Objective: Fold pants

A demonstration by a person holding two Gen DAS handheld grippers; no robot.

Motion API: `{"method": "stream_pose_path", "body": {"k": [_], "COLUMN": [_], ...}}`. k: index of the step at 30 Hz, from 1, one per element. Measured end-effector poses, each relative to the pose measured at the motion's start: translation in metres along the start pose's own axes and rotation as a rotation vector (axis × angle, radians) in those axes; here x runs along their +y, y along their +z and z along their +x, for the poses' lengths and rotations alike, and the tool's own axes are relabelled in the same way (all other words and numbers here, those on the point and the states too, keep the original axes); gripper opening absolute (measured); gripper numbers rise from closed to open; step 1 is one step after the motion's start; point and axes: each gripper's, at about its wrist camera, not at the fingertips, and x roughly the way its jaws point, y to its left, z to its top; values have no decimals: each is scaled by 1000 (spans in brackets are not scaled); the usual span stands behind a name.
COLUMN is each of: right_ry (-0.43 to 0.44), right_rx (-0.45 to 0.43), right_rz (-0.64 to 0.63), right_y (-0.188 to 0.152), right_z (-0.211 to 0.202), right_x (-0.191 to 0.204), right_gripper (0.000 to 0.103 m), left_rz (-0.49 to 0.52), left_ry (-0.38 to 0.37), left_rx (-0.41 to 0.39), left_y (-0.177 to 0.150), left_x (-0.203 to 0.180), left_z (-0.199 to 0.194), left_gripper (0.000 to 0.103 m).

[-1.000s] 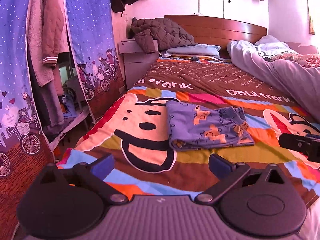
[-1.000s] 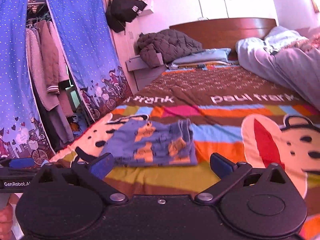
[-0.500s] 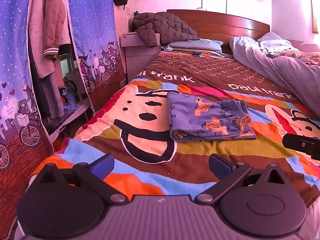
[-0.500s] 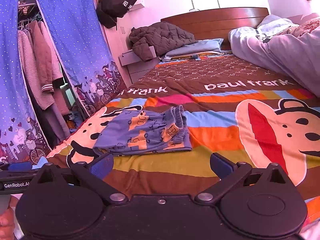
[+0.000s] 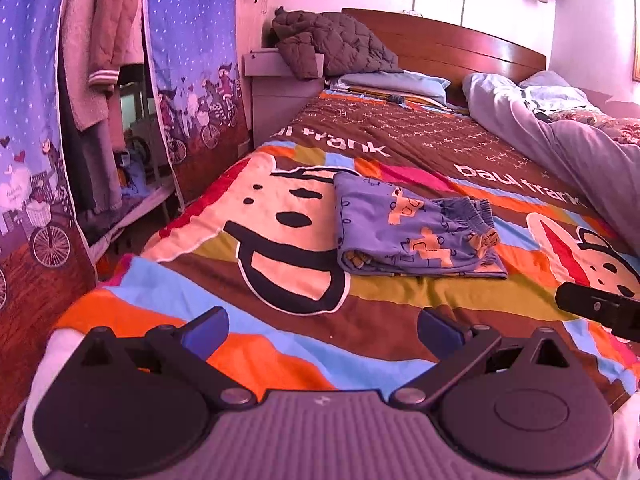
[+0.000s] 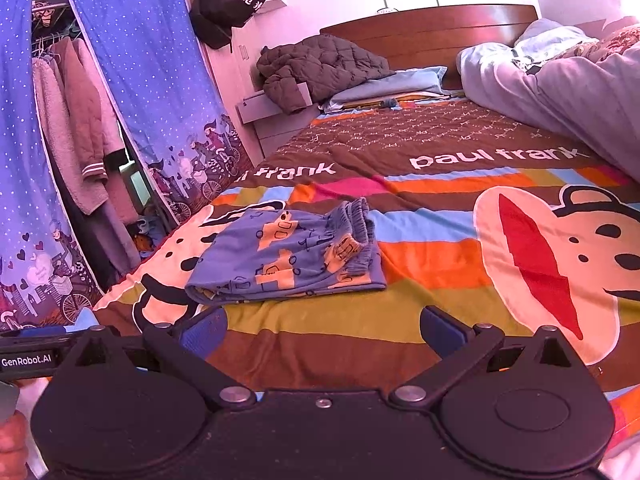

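Observation:
Small blue pants (image 5: 412,232) with orange figures lie folded in a flat rectangle on the striped cartoon bedspread (image 5: 288,344), waistband to the right; they also show in the right wrist view (image 6: 288,260). My left gripper (image 5: 322,330) is open and empty, held back from the pants near the bed's foot. My right gripper (image 6: 324,330) is open and empty, just short of the pants' near edge. Its tip shows at the right edge of the left wrist view (image 5: 600,310).
A grey quilt (image 5: 560,152) is heaped along the right side of the bed. A brown jacket (image 5: 332,44) lies on the nightstand (image 5: 280,92) by the wooden headboard (image 5: 460,48). A blue curtained wardrobe (image 6: 140,100) with hanging clothes stands left.
Both grippers have drawn back and lowered a little from the folded pants, which lie still. Both stay open.

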Motion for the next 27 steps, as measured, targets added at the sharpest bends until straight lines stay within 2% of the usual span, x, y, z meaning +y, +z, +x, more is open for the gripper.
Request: {"method": "stream_pose_path", "body": {"k": [27], "right_ry": [-6], "right_rx": [10], "right_rz": [-3], "right_y": [0], "right_z": [-1], "right_x": [-2], "right_gripper": [102], "left_rz": [21], "left_ry": [11], "left_rx": [10], "left_y": [-3], "left_x": [-1], "left_z": [2], "left_gripper": [103]}}
